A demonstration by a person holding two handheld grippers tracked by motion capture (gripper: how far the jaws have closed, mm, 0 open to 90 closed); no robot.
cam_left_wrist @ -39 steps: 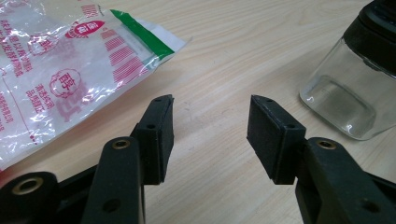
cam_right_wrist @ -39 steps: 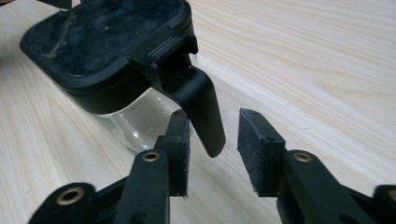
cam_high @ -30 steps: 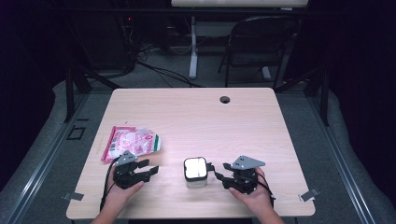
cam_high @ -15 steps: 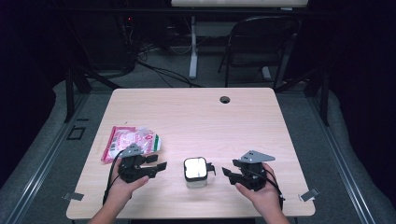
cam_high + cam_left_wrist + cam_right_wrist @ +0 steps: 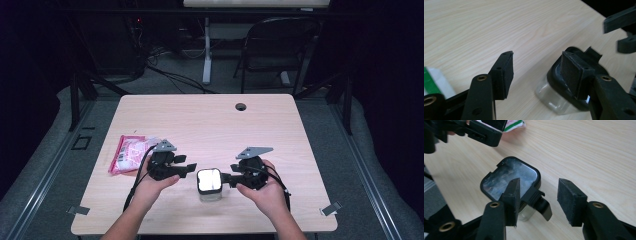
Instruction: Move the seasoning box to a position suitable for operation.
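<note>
Now both raised off the table, left hand-held gripper (image 5: 191,168) wide, right hand-held gripper (image 5: 226,178) wide, just narrowing, flanking clear container (image 5: 209,183)

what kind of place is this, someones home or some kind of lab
Most likely a lab or recording workspace, not a home. A bare wooden table stands in a dark room, with loose cables across the floor behind it, a folding chair, and a person holding a gripper in each hand.
</note>
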